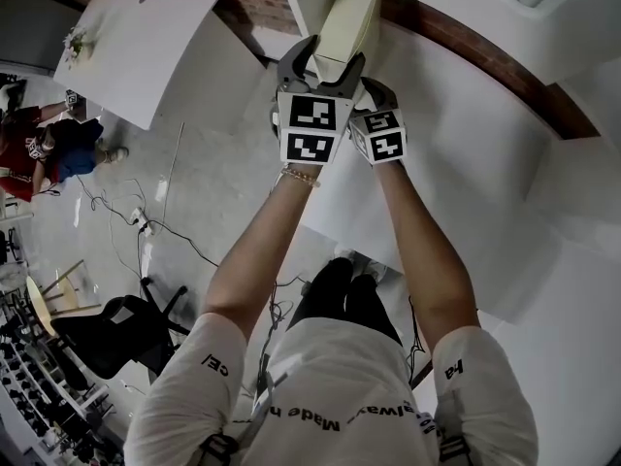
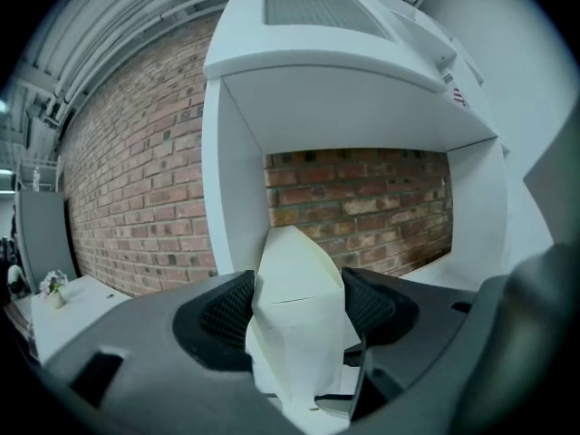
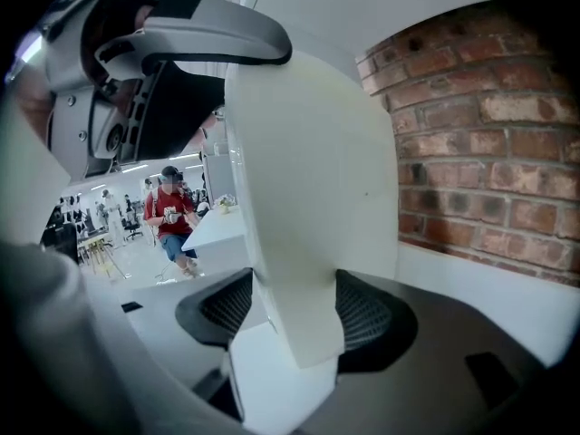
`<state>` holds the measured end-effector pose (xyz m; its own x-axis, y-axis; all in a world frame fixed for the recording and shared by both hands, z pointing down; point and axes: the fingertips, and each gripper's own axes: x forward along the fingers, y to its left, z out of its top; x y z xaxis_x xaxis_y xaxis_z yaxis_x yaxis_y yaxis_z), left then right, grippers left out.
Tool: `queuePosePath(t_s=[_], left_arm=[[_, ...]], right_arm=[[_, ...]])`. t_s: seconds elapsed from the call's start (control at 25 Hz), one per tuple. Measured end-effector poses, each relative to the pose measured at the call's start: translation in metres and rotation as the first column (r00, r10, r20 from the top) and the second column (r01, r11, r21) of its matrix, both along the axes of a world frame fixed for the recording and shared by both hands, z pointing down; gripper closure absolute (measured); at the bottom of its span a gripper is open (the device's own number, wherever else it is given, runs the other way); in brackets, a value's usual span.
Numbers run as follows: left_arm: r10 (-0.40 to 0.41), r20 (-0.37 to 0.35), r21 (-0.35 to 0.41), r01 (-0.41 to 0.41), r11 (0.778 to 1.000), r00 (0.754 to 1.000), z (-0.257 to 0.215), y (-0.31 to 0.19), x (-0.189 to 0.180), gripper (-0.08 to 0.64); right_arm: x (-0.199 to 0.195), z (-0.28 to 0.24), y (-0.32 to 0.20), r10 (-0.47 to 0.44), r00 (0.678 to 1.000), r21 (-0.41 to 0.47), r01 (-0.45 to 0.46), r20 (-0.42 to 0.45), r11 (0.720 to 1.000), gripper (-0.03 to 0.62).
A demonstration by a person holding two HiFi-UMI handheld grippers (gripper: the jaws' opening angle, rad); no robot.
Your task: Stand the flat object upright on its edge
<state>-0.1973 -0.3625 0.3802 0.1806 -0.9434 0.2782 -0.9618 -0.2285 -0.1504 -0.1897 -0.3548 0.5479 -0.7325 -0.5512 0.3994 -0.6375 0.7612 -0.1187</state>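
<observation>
**Two-Gripper Hold on the Flat Object**

The left gripper [image 2: 299,311] was closed on the cream flat object [image 1: 346,22]. Both mesh-textured pads pressed against its broad faces, with the jaws standing wide apart around it. The right gripper [image 3: 296,311] was clamped on the same object, its pads seated on opposite faces at a narrower section. In the right gripper view, the left gripper's jaw showed higher up on the object.

In the head view, the two grippers sat side by side, touching or nearly so, with their marker cubes facing the camera. The object projected beyond the jaws, rounded at its far end. It was held above the white table [image 1: 456,163]. Contact between its edge and the table surface could not be determined.

A brick wall [image 2: 136,198] ran behind the table. A white hooded enclosure [image 2: 344,89] stood against that wall. Farther off, a person in a red shirt [image 3: 172,208] stood beside another white table, and a black chair [image 1: 116,333] stood on the floor.
</observation>
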Motion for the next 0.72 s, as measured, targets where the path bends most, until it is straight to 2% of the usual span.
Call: queuePosePath(t_s=[0.32,0.44,0.72], left_arm=[[-0.039,0.056,-0.002,0.039,0.999,0.998,0.002,-0.011,-0.008,0.256],[-0.054,0.076,0.022,0.052,0.998,0.996,-0.003,-0.006,-0.011,0.256],[-0.069,-0.01,0.048,0.07,0.996,0.998,-0.024,0.035,-0.014,0.255]], right_arm=[[-0.008,-0.002,-0.01,-0.009,0.999,-0.032,0.008,-0.031,0.999,0.305],[0.0,-0.009,-0.003,-0.011,0.999,-0.01,0.01,-0.047,1.0,0.305],[0.056,-0.053,0.038,0.007,1.0,0.045,-0.007,0.003,0.999,0.307]])
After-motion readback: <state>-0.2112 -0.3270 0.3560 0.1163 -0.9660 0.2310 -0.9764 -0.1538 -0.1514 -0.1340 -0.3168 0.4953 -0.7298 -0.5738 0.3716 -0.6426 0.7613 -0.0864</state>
